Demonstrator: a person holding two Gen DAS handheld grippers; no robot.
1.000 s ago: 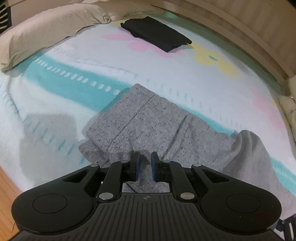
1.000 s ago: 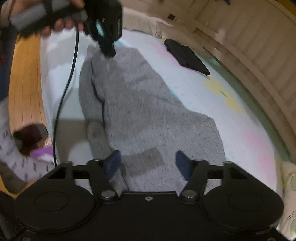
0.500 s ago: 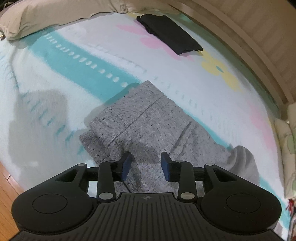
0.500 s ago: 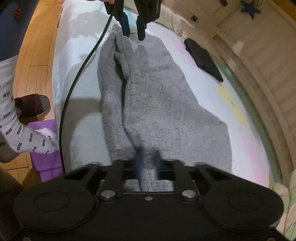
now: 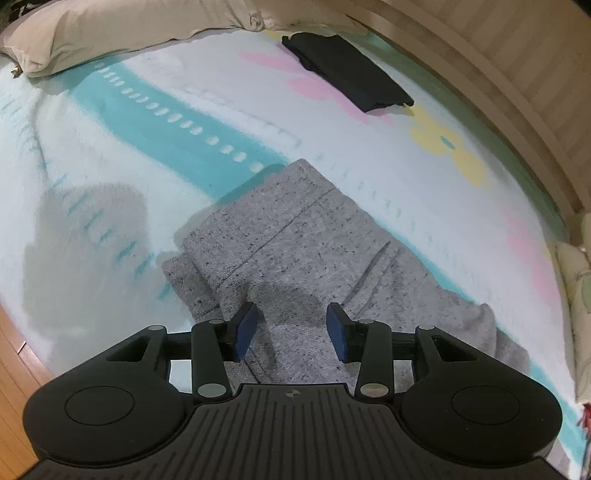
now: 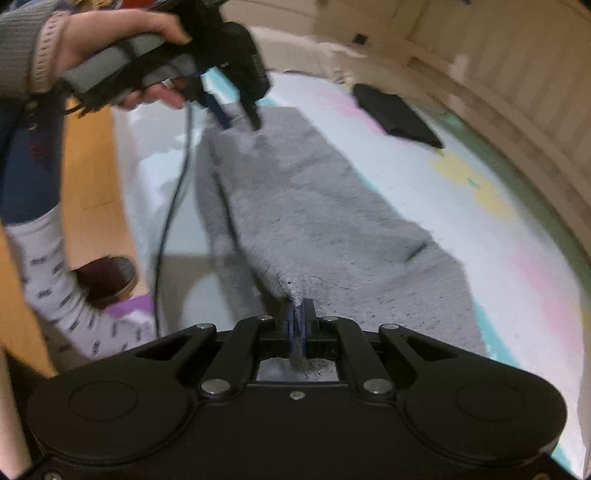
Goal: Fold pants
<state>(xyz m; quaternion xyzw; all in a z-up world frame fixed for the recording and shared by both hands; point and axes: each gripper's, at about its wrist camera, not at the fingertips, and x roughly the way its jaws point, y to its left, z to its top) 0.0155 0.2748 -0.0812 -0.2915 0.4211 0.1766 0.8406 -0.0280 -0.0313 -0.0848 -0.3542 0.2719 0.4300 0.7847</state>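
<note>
A bed [image 5: 110, 155] carries a white blanket with teal stripes and pink and yellow flowers. A beige pillow [image 5: 110, 33] lies along its far edge, where a folded black garment [image 5: 347, 81] also rests. A beige panelled wall [image 5: 535, 55] curves behind. Wooden floor [image 6: 92, 177] runs along the near edge.

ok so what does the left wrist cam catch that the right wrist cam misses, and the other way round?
Left wrist only: the beige pillow along the bed's far edge, and the left gripper seen from behind, jaws open above the grey pants.
Right wrist only: the right gripper shut on a pants edge, the person's hand holding the left gripper, its cable, a socked foot.
Both: grey pants, folded black garment, patterned blanket.
</note>
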